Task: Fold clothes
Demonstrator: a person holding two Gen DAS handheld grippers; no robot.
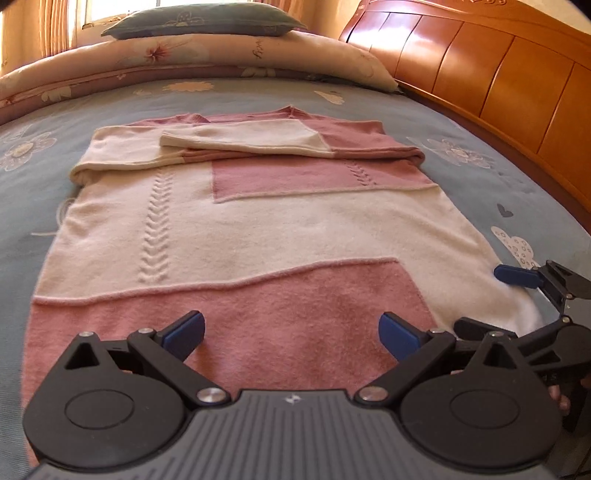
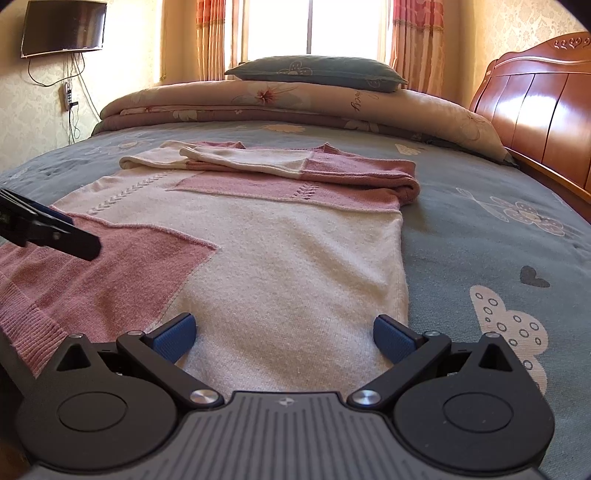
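A pink and cream knit sweater (image 1: pixel 258 229) lies flat on the bed, its two sleeves folded across the chest at the far end (image 1: pixel 251 142). My left gripper (image 1: pixel 293 332) hovers open over the pink hem panel, nothing between its blue pads. Over the cream part of the hem, close to the sweater's right edge, my right gripper (image 2: pixel 284 334) is open too and holds nothing. The same sweater (image 2: pixel 277 251) fills the right wrist view. The right gripper's blue finger (image 1: pixel 517 275) shows at the right of the left wrist view; the left gripper's finger (image 2: pixel 48 229) shows at the left of the right wrist view.
The sweater rests on a blue-grey flowered bedsheet (image 2: pixel 480 229). A rolled floral quilt (image 2: pixel 295 101) with a blue pillow (image 2: pixel 317 72) on top lies at the far side. A wooden headboard (image 1: pixel 498 81) runs along the right. A wall TV (image 2: pixel 62 27) hangs far left.
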